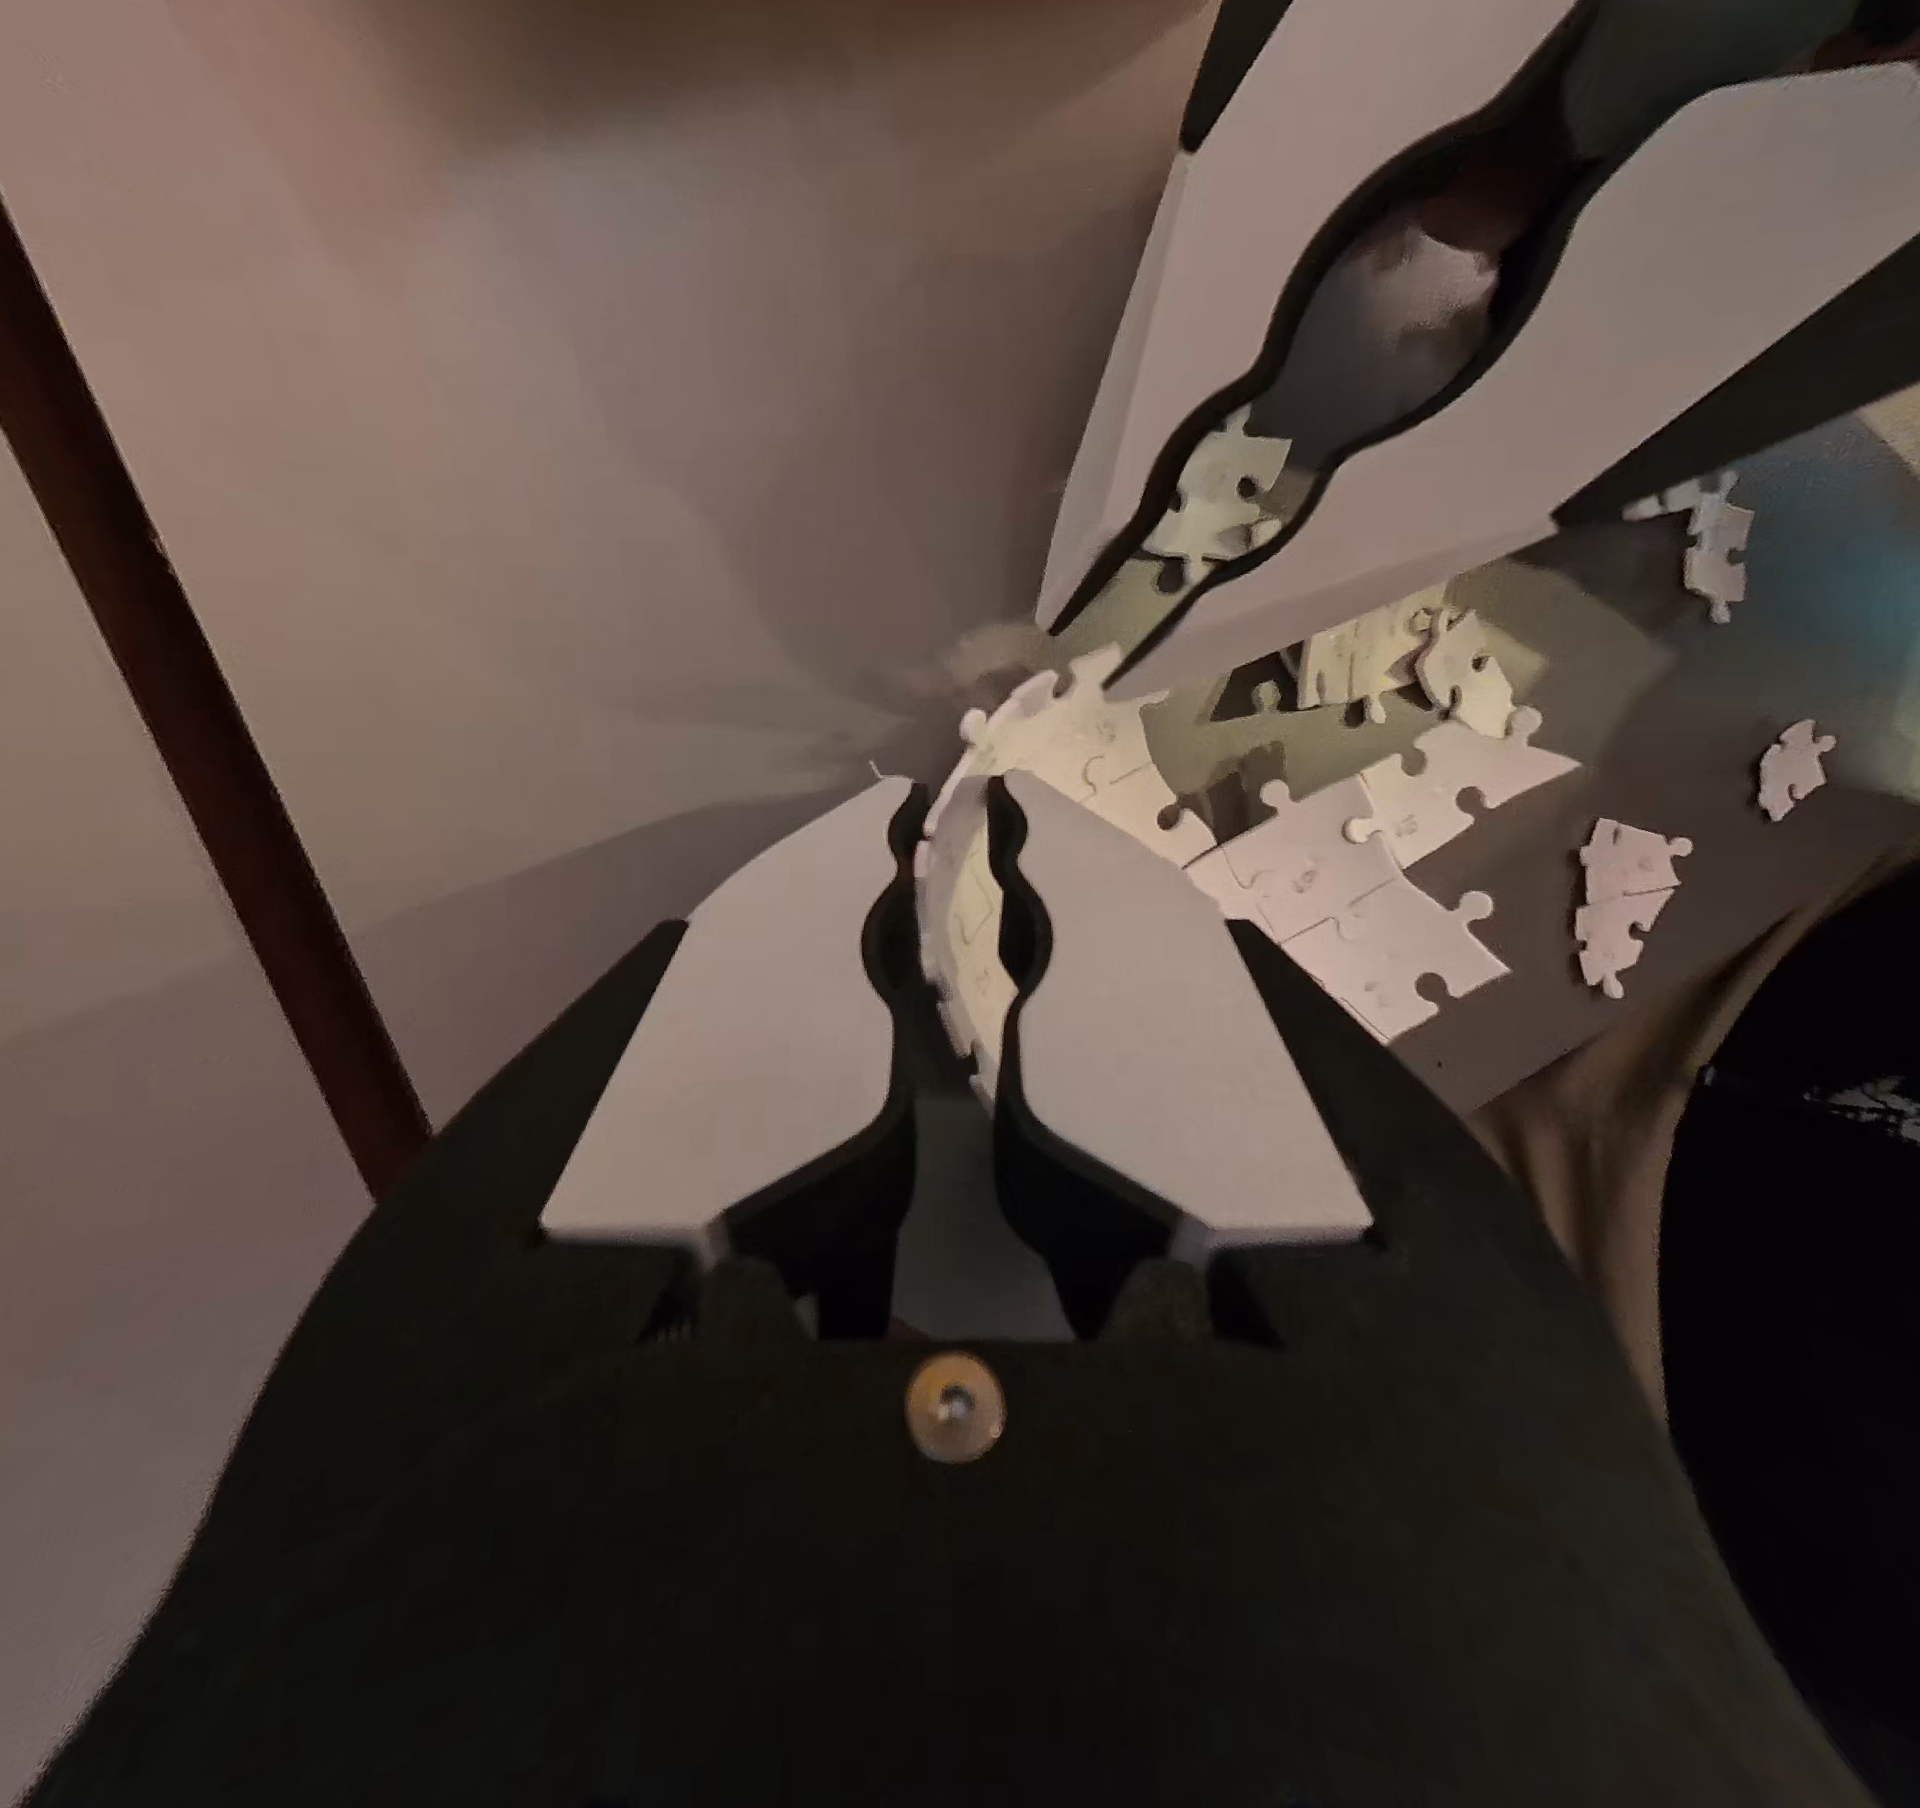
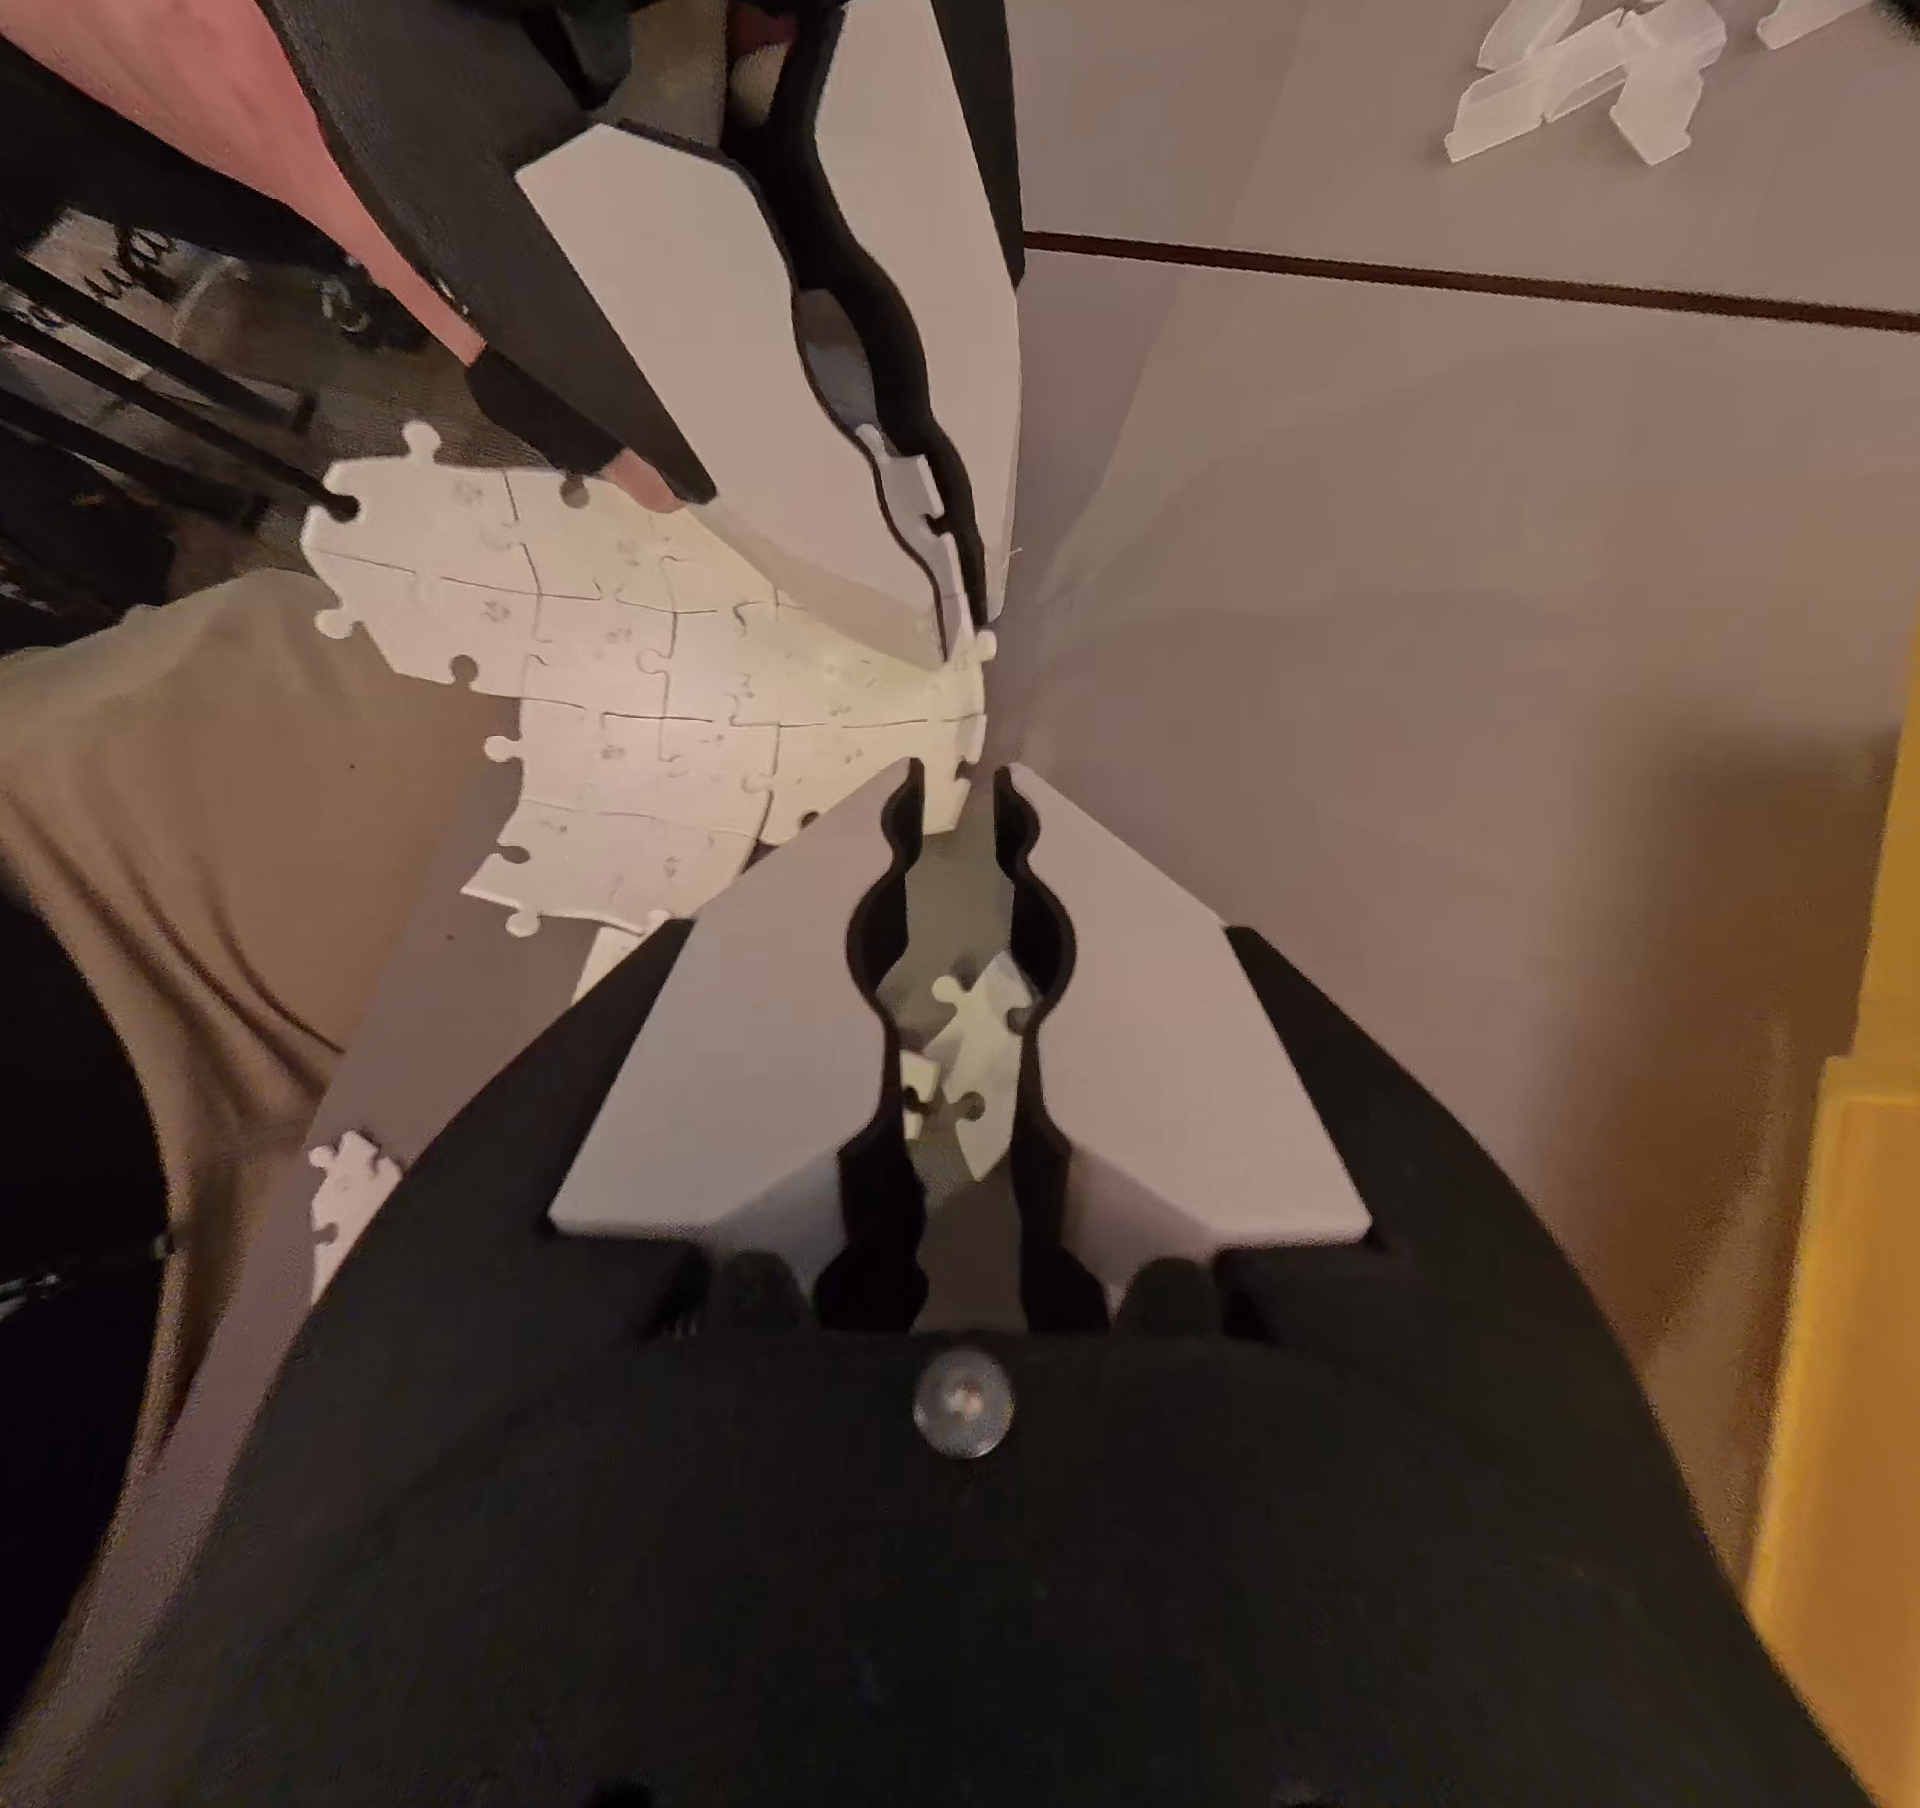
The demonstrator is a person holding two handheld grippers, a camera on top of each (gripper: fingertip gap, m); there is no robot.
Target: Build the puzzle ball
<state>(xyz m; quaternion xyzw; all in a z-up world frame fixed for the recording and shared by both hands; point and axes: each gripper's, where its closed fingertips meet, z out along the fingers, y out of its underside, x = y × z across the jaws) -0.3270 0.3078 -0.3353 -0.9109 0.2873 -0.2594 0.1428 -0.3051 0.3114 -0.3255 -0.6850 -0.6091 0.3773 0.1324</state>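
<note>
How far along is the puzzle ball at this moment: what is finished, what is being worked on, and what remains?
Done: a curved white sheet of interlocked puzzle pieces, only part of a sphere, with open edges. In hand: the left gripper is clamped on the sheet's edge, and the right gripper meets that edge at its tips; its grip is unclear. Left: several loose white puzzle pieces lie on the grey table, unattached.

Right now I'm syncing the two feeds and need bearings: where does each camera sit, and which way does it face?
Left wrist view: sits on the left gripper, looks along its fingers at the curved puzzle sheet that they clamp edge-on; the right gripper enters from upper right.
Right wrist view: sits on the right gripper, faces the same sheet from the opposite side; the left gripper and a hand show at upper left.
Shared: both grippers, the puzzle sheet, the grey table.
</note>
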